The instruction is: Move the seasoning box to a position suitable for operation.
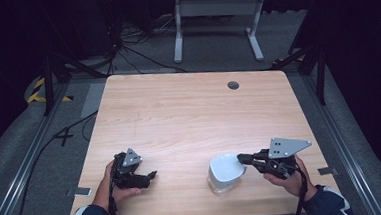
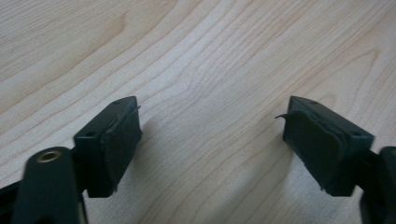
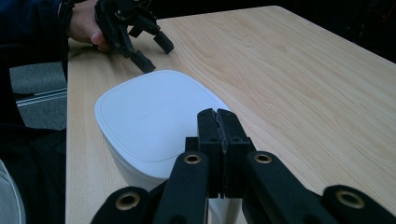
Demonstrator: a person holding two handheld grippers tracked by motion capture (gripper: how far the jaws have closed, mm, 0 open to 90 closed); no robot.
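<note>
R tongs [image 3: 218, 126] over unmarked white lid [image 3: 149, 116]

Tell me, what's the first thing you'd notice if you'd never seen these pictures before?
The white container with its lid stands out most, bright against the wooden table, near the front edge on the person's right. The right gripper reaches over its rim with jaws pressed together; whether they pinch the lid's edge is hard to tell. Over on the left, the left gripper rests low over bare wood with its jaws wide apart.

The right gripper [image 3: 218, 122] hid the white container's [image 3: 149, 116] near rim; whether its jaws pinched it was unclear.
</note>
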